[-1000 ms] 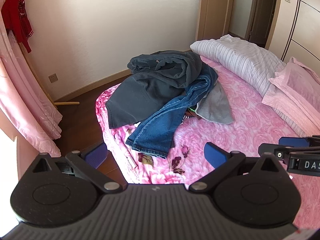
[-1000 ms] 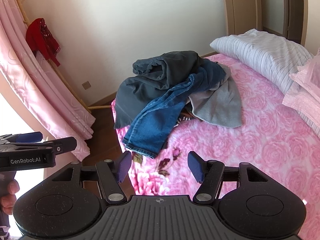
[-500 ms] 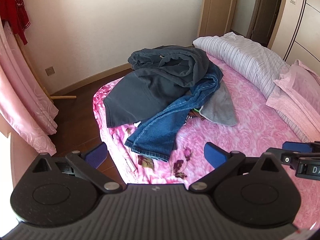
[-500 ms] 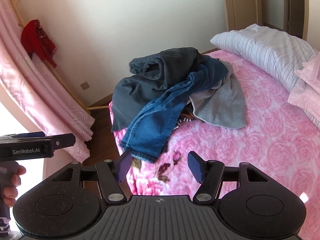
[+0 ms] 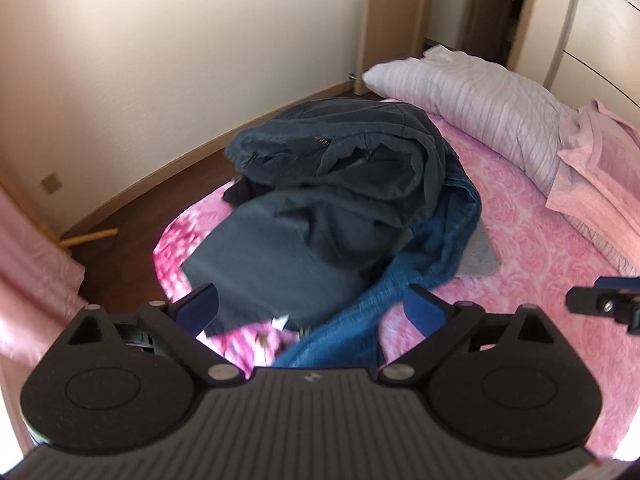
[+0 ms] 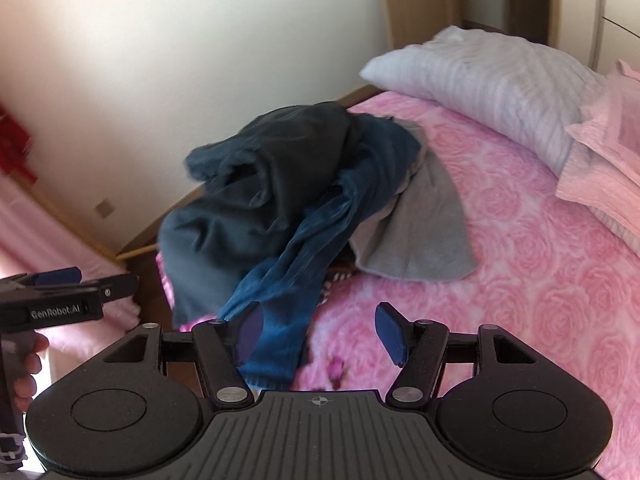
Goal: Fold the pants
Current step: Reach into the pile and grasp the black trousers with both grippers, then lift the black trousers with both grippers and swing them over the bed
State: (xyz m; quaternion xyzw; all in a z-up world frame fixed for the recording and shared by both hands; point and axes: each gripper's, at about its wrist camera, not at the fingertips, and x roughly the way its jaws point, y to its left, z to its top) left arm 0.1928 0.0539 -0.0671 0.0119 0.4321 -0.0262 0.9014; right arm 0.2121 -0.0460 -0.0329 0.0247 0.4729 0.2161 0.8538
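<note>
A heap of clothes lies at the near corner of the pink rose-patterned bed [image 5: 540, 264]. Dark grey pants [image 5: 320, 200] are bunched on top, blue jeans [image 5: 440, 248] trail out toward me, and a light grey garment [image 5: 478, 258] pokes out underneath. My left gripper [image 5: 312, 312] is open just short of the heap, above the dark pants' edge and a jeans leg. In the right wrist view the dark pants [image 6: 248, 184], jeans [image 6: 304, 272] and grey garment [image 6: 424, 232] appear again. My right gripper [image 6: 320, 332] is open over the jeans hem, holding nothing.
A striped pillow [image 5: 480, 92] and folded pink bedding [image 5: 600, 160] lie at the head of the bed. A pink curtain [image 5: 32, 248] hangs left, past the brown floor [image 5: 132, 216]. A hand [image 6: 28, 360] holds the left gripper's handle.
Both grippers have moved forward and down toward the clothes heap, which now fills more of each view. The frames are motion-blurred. Both grippers stay open and nothing has been taken hold of.
</note>
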